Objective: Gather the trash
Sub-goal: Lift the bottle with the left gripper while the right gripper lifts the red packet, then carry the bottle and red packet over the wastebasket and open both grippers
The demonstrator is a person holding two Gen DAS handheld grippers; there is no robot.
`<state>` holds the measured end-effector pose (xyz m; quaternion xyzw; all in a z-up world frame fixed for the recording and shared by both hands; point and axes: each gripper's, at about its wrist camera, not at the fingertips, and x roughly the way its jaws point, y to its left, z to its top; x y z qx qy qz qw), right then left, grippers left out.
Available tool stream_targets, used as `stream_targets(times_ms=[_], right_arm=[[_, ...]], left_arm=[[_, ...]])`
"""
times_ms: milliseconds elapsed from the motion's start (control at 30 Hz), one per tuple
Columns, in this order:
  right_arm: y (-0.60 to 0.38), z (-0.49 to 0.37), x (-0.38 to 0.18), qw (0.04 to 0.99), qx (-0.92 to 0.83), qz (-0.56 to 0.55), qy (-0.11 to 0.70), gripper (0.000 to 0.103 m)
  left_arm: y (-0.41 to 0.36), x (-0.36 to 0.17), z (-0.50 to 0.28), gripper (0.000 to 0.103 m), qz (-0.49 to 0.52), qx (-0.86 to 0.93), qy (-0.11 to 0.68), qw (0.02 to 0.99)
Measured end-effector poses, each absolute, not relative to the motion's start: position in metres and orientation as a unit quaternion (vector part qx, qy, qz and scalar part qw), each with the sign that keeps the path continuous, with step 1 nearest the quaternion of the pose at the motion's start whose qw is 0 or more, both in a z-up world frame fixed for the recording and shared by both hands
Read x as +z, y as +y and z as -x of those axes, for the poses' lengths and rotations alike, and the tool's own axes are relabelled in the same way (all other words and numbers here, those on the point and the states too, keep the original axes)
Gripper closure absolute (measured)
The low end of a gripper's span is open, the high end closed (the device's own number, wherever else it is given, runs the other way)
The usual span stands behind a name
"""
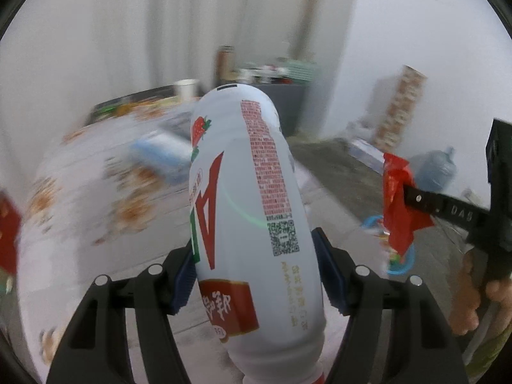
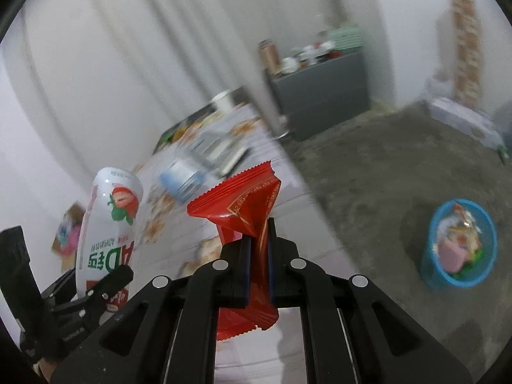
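My left gripper (image 1: 254, 256) is shut on a white strawberry drink bottle (image 1: 249, 211), held upside down with its cap toward the camera; the bottle also shows in the right wrist view (image 2: 107, 233). My right gripper (image 2: 257, 240) is shut on a crumpled red snack wrapper (image 2: 246, 204), which also shows at the right of the left wrist view (image 1: 400, 204). Both are held above the table with the patterned cloth (image 1: 96, 192). A blue trash basket (image 2: 459, 243) full of rubbish stands on the floor to the right.
On the table lie a blue-and-white pack (image 2: 182, 177), a paper cup (image 1: 186, 89) and a tray of items. A grey cabinet (image 2: 323, 92) with clutter stands behind. A water jug (image 1: 436, 169) and stacked boxes (image 1: 401, 108) stand by the far wall.
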<state>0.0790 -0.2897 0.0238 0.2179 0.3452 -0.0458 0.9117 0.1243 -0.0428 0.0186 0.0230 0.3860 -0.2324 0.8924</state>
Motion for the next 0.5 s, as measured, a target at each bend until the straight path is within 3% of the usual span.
stream_targets(times_ms=[267,500], right_arm=[[-0.430,-0.007,0.007,0.880,-0.215,-0.306,0.293,0.096],[-0.519,0.033,-0.057,0.817,-0.288,-0.405,0.293,0.096]], left_arm=[[-0.178,0.026,-0.155,0.038,-0.043,-0.377,0.428,0.820],[-0.318,-0.026,-0.174,0.038,-0.072,-0.430,0.524,0.731]])
